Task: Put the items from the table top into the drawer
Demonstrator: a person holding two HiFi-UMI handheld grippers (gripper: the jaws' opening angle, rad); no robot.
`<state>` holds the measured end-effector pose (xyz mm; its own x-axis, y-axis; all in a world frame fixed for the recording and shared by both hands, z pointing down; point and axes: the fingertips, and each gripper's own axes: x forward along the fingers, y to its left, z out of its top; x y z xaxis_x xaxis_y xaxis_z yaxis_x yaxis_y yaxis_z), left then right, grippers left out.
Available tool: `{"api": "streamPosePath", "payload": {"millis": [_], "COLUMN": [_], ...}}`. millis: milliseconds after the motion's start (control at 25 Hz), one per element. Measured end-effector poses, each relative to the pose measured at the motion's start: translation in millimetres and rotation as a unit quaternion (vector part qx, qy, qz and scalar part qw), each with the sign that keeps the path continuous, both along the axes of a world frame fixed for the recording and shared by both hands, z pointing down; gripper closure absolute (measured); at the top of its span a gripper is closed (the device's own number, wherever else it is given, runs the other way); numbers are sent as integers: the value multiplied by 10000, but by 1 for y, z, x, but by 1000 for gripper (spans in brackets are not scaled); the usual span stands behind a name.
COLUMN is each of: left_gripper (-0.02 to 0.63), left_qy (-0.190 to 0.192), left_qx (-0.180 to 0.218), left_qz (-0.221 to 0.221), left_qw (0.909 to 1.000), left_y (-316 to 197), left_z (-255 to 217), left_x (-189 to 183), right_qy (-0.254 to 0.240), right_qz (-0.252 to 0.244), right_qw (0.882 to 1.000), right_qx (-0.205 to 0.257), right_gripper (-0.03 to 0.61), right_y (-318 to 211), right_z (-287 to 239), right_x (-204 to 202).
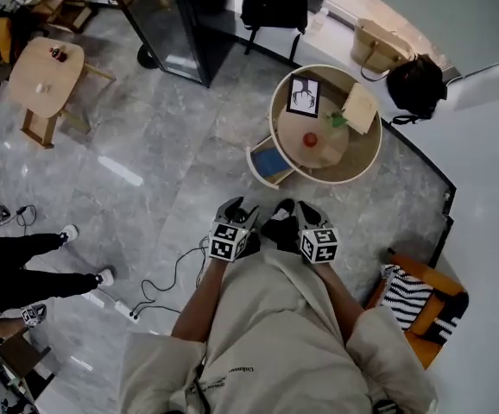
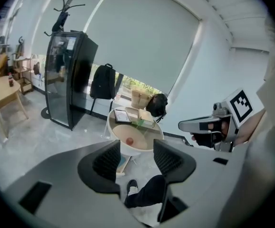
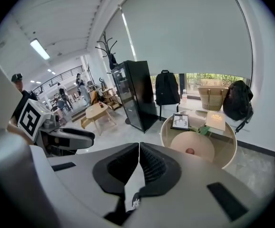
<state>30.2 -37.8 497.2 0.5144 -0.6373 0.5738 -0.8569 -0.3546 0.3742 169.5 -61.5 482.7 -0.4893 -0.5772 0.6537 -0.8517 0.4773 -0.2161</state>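
Both hover over grey marble floor point(image 1: 163, 136) near round table point(image 1: 273, 123): left gripper point(image 2: 137, 150) apart, right gripper point(image 3: 139, 148) together.

Bright even daylight, sharp focus, fisheye-warped dark edges

red object point(image 1: 310, 139), cream table point(image 1: 368, 157), grey marbled floor point(image 1: 172, 136), black-and-white striped cloth point(image 1: 407, 298)

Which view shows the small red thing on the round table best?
Head view: the red thing sits unobstructed on the round table, seen from above. Left gripper view shows it tiny, beyond the open left tool; right gripper view, small beyond the shut right tool.
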Motion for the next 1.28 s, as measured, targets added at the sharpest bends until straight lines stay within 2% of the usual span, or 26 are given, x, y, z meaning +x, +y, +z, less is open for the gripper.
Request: {"api": "streamPosePath", "payload": {"millis": [160,480,600,760,880,1080,1280], "left_gripper": [393,443,491,550,575,589,591], "left_qy": [216,19,33,-43,-41,-26,8], "left_qx": [-79,134,181,218,103,-30,-66], "left_qz": [-70,339,441,472,429,553,685], "left_qw": [9997,9993,9989,9986,9990,9985,9976], "left_y": [26,20,20,22,25,30,37], "left_z": [-12,-25,-27,-28,-23,-18,-17], "left_x": [8,21,30,35,37,44,50], "right_qy": [-96,-121,-95,-128,-231,-339,-310], "right_qz": [-230,-536,-654,-579,-460,-227,-307], "right_qw": [9996,9984,9976,9980,9984,9989,9988], "right_qx": [-116,-154,-184,-197,-241,-216,-237], "right_gripper": [544,543,543,544,544,543,545], "right_y": [11,11,18,22,28,33,41], "right_z": [-6,-2,1,1,3,2,5], "right_x": [-6,-17,-15,-7,1,11,9]}}
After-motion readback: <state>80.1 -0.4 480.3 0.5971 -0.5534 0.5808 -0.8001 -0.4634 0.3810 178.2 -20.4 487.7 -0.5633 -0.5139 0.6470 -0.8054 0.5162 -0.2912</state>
